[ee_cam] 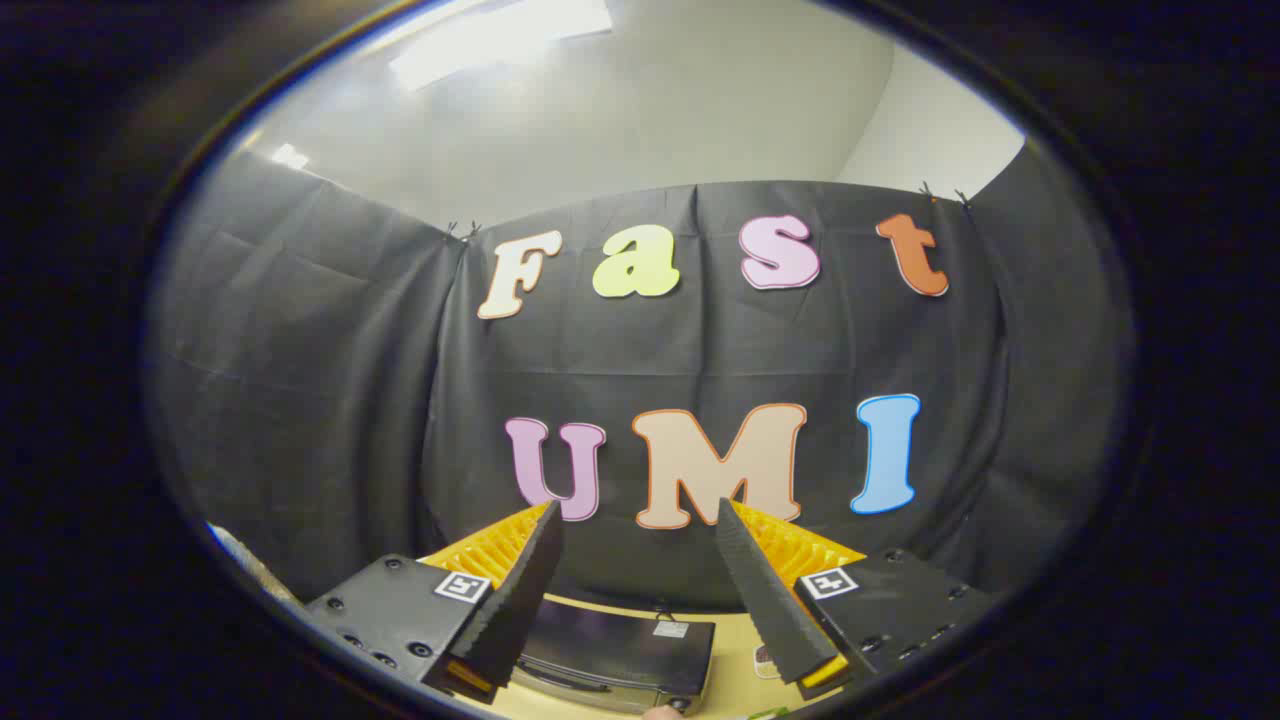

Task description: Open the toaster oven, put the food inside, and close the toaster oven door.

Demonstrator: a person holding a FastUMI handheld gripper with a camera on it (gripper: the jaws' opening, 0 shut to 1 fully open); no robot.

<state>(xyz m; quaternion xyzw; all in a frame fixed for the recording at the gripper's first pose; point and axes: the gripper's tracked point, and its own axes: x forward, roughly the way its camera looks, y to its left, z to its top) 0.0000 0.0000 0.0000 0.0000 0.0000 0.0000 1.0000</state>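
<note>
The gripper (pixel 640 520) is held high and its two fingers stand wide apart, with nothing between them. It looks mostly at the booth's cloth wall. The toaster oven (pixel 615 655) sits below, on the light wooden table (pixel 735 650), and it appears in the gap between the lower parts of the fingers, with its dark top toward the camera. Its front handle is just visible at the near edge, and the door seems closed. The food I cannot identify; a small thing lies on the table right of the oven, half hidden by the right finger. The step in hand is probably the approach to the door. To do it well, I think the gripper should tilt down and descend slowly until the handle is clearly ahead of the fingertips, keeping the fingers wide, and then close on the handle squarely, not at one end.
</note>
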